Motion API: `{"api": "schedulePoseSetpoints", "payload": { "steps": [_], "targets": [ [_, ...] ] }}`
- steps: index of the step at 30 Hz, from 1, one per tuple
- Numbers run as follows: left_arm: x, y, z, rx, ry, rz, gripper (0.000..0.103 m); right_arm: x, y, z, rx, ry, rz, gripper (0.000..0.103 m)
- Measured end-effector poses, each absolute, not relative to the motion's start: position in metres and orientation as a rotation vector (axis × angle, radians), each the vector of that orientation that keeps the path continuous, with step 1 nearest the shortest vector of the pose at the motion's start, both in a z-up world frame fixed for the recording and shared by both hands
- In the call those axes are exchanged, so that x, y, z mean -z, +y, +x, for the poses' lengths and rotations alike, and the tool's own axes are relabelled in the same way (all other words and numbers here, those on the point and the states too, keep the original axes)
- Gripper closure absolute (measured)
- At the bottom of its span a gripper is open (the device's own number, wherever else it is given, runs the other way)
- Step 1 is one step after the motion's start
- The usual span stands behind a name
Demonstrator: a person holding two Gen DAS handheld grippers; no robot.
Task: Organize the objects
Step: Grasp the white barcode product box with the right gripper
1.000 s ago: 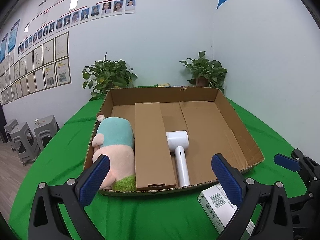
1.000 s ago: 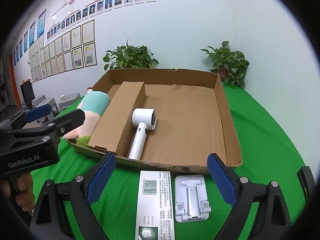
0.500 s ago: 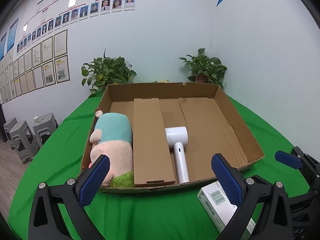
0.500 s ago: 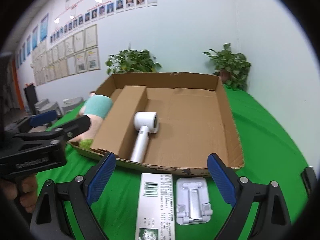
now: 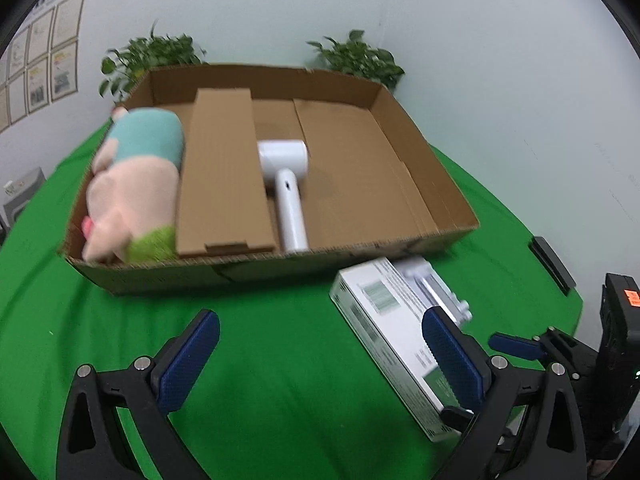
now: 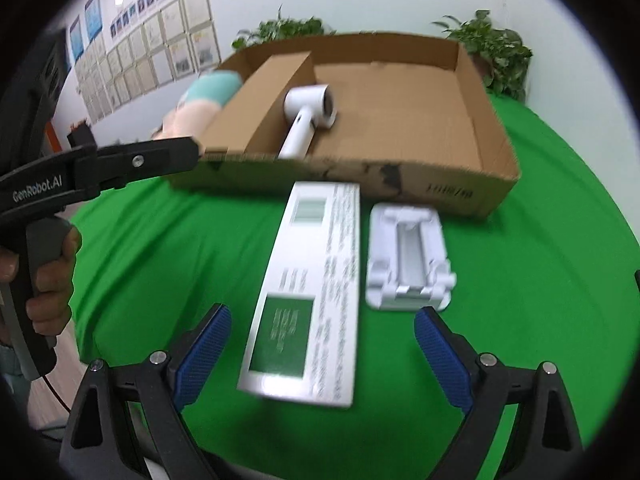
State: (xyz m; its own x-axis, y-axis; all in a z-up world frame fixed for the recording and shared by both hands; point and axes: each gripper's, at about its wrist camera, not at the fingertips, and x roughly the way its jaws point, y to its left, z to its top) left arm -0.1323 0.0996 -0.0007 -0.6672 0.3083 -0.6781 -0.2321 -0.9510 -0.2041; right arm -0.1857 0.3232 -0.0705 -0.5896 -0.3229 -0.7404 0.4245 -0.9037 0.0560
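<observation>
Green cloth (image 6: pixel 540 240) under everything, and I've got both tools hovering low over it. My right gripper (image 6: pixel 322 350) has its fingers wide apart, nothing between them, lined up over the white carton (image 6: pixel 310 292) lying flat just short of the box (image 6: pixel 400 178). Beside it on the right, close but apart, sits the white stand (image 6: pixel 408 258). My left gripper (image 5: pixel 320 356) is open too and empty; in its view the carton (image 5: pixel 394 334) runs under the right-hand pad (image 5: pixel 452 354), though I can't tell whether pad and carton touch.

Inside the box I see the plush (image 5: pixel 132 184) in the left bay, a cardboard divider (image 5: pixel 222 172) lying next to it, and the dryer (image 5: pixel 286 184) in the middle; the right side is bare.

The carton's what I'd go for. It looks light, a stiff printed sleeve with smooth faces, so probably a bit slippery and easy to dent if squeezed hard. It's long and narrow, so I'd take it across the short width near the middle, on the two long edges, to stop it swinging. Both views are smeared by motion, so the print and the exact edge line are guesswork for me.
</observation>
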Motion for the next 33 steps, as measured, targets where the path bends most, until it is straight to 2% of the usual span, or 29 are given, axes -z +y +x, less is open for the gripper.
{"api": "schedulePoseSetpoints", "payload": {
  "steps": [6,9,10,11,14,16,18,19,27,30,32,33],
  "targets": [
    [0.018,0.098,-0.134,-2.556,-0.222,-1.157,0.001,0.086,0.314,-0.188,2.436,0.216,1.212,0.011],
    [0.025,0.095,-0.131,-2.531,-0.257,-1.186,0.001,0.086,0.306,-0.185,2.429,0.257,1.200,0.024],
    [0.027,0.093,-0.130,-2.524,-0.267,-1.195,0.001,0.086,0.304,-0.186,2.424,0.268,1.203,0.034],
    [0.027,0.091,-0.129,-2.520,-0.277,-1.202,0.001,0.086,0.301,-0.186,2.422,0.279,1.207,0.038],
    [0.031,0.085,-0.128,-2.480,-0.333,-1.218,0.001,0.081,0.294,-0.182,2.394,0.257,1.181,0.038],
    [0.037,0.077,-0.132,-2.394,-0.456,-1.242,0.001,0.074,0.293,-0.179,2.360,0.205,1.142,0.037],
    [0.042,0.072,-0.137,-2.350,-0.526,-1.262,0.001,0.071,0.293,-0.178,2.338,0.181,1.134,0.019],
    [0.045,0.071,-0.139,-2.331,-0.554,-1.272,0.002,0.071,0.294,-0.178,2.336,0.181,1.132,0.014],
    [0.057,0.085,-0.148,-2.245,-0.573,-1.303,0.007,0.078,0.294,-0.179,2.330,0.231,1.167,0.014],
    [0.059,0.090,-0.150,-2.212,-0.577,-1.309,0.011,0.077,0.293,-0.180,2.334,0.236,1.157,0.019],
    [0.062,0.092,-0.151,-2.197,-0.584,-1.324,0.013,0.078,0.292,-0.180,2.311,0.229,1.165,0.037],
    [0.062,0.094,-0.151,-2.189,-0.583,-1.333,0.014,0.079,0.291,-0.180,2.304,0.228,1.172,0.040]
  ]
}}
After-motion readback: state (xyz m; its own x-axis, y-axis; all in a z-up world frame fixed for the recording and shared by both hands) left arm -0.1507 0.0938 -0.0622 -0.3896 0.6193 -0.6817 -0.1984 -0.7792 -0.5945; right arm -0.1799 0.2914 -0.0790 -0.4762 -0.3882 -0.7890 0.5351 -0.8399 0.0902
